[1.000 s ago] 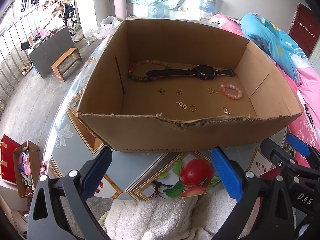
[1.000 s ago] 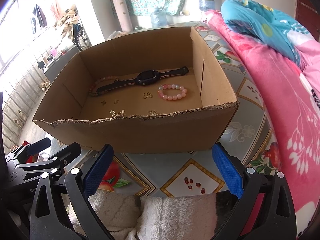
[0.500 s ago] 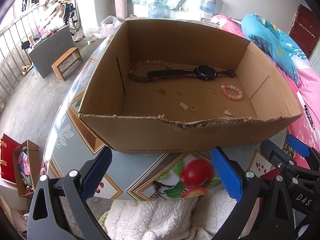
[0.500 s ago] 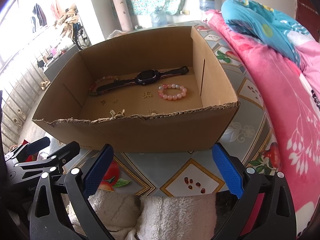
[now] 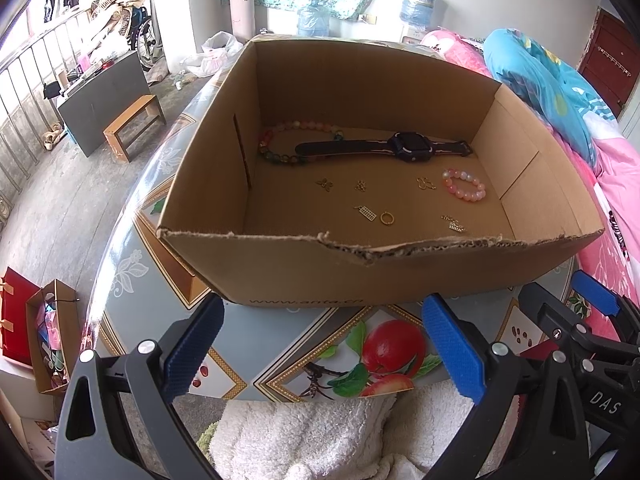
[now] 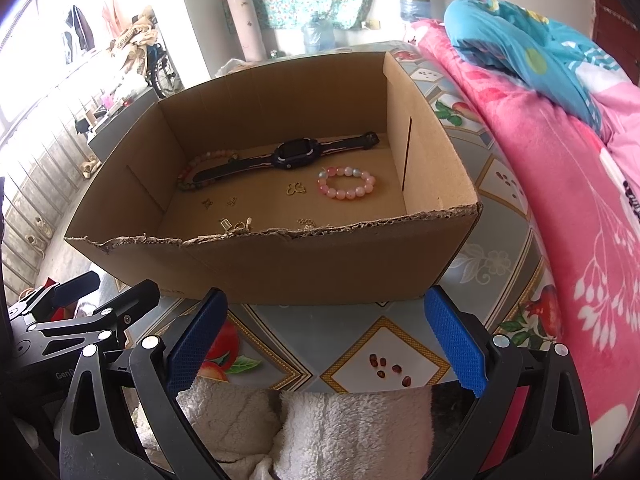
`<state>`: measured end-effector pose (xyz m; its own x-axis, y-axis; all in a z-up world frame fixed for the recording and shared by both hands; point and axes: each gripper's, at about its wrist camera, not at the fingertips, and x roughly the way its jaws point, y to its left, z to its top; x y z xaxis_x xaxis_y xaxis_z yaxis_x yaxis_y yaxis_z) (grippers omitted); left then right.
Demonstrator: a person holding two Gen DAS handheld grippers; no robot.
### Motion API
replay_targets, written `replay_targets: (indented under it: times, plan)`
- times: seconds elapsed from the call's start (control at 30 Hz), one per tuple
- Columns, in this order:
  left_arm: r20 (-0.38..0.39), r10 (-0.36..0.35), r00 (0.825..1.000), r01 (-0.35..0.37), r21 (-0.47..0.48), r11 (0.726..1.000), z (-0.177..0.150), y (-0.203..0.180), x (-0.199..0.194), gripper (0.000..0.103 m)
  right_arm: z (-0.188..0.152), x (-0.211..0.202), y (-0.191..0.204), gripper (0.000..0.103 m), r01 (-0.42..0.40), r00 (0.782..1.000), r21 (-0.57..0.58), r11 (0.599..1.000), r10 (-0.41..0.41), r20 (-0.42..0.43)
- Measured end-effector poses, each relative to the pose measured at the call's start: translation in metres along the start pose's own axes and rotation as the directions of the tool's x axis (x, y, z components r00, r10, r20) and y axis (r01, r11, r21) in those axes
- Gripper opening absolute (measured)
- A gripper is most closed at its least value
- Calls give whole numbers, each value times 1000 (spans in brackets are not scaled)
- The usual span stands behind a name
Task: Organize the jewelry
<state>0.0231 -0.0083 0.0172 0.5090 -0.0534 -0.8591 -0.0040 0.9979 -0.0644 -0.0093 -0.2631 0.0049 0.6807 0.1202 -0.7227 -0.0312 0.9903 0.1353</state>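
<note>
We are holding the left gripper point(image 5: 320, 344) and the right gripper point(image 6: 326, 338) side by side just in front of a cardboard box point(image 5: 304, 268), both with their blue fingers point(image 5: 452, 352) spread wide and grasping nothing. The box is sitting on a bench point(image 5: 132, 240) covered in a fruit-patterned cloth, and its torn near wall is facing us. All the jewelry is lying on the box floor. A black watch point(image 5: 408, 146) is stretching along the back wall, its strap end crossing a long string of mixed-colour beads point(image 5: 280, 136) in the far left corner. A pink bead bracelet point(image 6: 346, 183) is resting to the right, just in front of the watch. Small gold charms point(image 5: 362, 186) are lying scattered in the middle, with a gold ring point(image 5: 387, 218) nearer the front wall. A white fluffy towel point(image 5: 304, 436) is lying under both grippers at the bench's near edge. A pink blanket point(image 6: 560, 200) is spreading along the right side of the bench
</note>
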Motion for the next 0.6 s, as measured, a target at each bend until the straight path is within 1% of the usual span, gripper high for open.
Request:
replay_targets:
  times: [0.6]
  plan:
    - [-1, 0, 1000, 0, 2, 1000, 1, -1, -1, 97, 0, 0, -2, 95, -4, 1000, -1, 1000, 4, -2]
